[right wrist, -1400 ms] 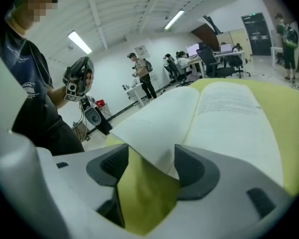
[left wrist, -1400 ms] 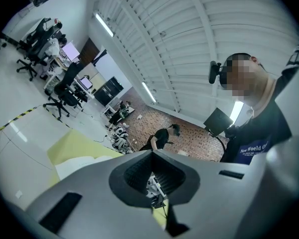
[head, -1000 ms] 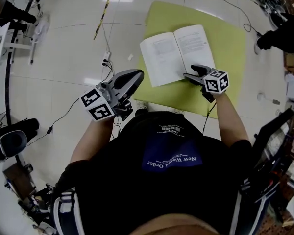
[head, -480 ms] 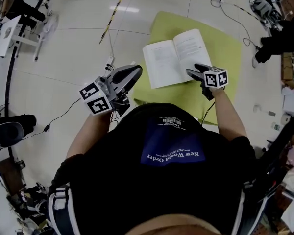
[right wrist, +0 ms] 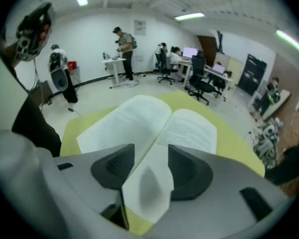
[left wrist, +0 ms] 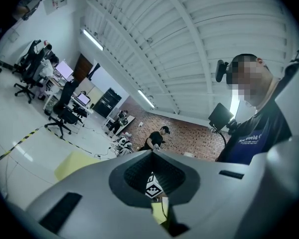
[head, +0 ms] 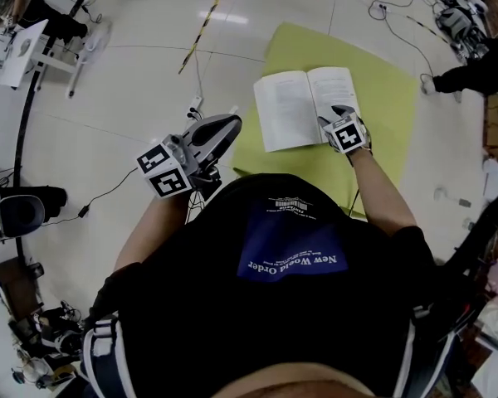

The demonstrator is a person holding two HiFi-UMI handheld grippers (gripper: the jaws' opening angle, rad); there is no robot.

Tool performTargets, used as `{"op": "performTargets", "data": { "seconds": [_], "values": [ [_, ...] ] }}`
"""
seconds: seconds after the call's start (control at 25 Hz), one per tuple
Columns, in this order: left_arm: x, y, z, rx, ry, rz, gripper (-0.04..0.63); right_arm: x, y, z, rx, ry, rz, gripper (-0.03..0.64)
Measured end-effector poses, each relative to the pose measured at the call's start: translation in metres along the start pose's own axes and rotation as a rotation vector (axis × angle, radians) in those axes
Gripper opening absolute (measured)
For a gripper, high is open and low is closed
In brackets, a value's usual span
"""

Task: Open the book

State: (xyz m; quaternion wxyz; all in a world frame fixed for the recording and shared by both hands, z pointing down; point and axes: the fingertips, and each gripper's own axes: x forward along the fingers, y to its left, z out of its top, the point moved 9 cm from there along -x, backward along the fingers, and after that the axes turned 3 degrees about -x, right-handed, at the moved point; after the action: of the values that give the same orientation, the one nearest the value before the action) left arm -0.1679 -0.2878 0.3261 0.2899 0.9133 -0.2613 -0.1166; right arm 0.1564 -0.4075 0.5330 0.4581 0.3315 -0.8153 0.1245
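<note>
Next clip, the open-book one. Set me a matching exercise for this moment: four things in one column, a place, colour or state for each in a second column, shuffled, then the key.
Things
1. book
2. mat
3. left gripper
4. right gripper

Place, colour or state
A. yellow-green, spread under the book
B. at the book's near edge, a page between its jaws
C. lying open, pages up
D. held off to the side of the book, nothing in it

Pairs: 1-C, 2-A, 3-D, 4-B.

Note: the right gripper's jaws are closing around that page.

The white book [head: 305, 106] lies open, pages up, on a yellow-green mat [head: 390, 98].
</note>
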Motion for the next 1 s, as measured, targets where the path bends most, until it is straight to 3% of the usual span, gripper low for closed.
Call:
{"op": "performTargets", "data": {
  "seconds": [0.12,0.2,0.28,0.36,0.44,0.6,0.76,0.88,1.0],
  "values": [
    [-0.001,0.002,-0.001,-0.011,-0.001,0.014,-0.005,0.018,0.006,0.002,-0.072,0.056,-0.021,0.155],
    [-0.004,0.003,-0.001,-0.015,0.003,0.016,-0.005,0.028,-0.003,-0.006,-0.082,0.095,-0.077,0.06],
    [-0.009,0.004,-0.001,-0.017,0.009,0.021,-0.005,0.037,-0.009,-0.015,-0.057,0.126,-0.073,0.057],
    [-0.009,0.005,-0.002,-0.019,0.013,0.03,-0.005,0.045,-0.012,-0.027,0.023,0.155,-0.025,0.011],
    [-0.008,0.006,-0.002,-0.022,0.016,0.035,-0.005,0.049,-0.016,-0.034,0.099,0.165,0.012,0.001],
    [-0.008,0.009,-0.002,-0.025,0.03,0.033,-0.005,0.056,-0.008,-0.019,0.081,0.158,0.089,-0.008],
    [-0.001,0.006,-0.005,-0.031,0.046,0.027,-0.005,0.057,-0.011,-0.017,-0.057,0.232,-0.008,-0.021],
    [0.002,0.005,-0.005,-0.03,0.058,0.019,-0.005,0.056,-0.02,-0.019,0.027,0.243,0.008,-0.021],
    [0.004,0.002,-0.006,-0.024,0.063,0.01,-0.005,0.054,-0.025,-0.021,0.141,0.169,0.061,-0.021]
  ]
}}
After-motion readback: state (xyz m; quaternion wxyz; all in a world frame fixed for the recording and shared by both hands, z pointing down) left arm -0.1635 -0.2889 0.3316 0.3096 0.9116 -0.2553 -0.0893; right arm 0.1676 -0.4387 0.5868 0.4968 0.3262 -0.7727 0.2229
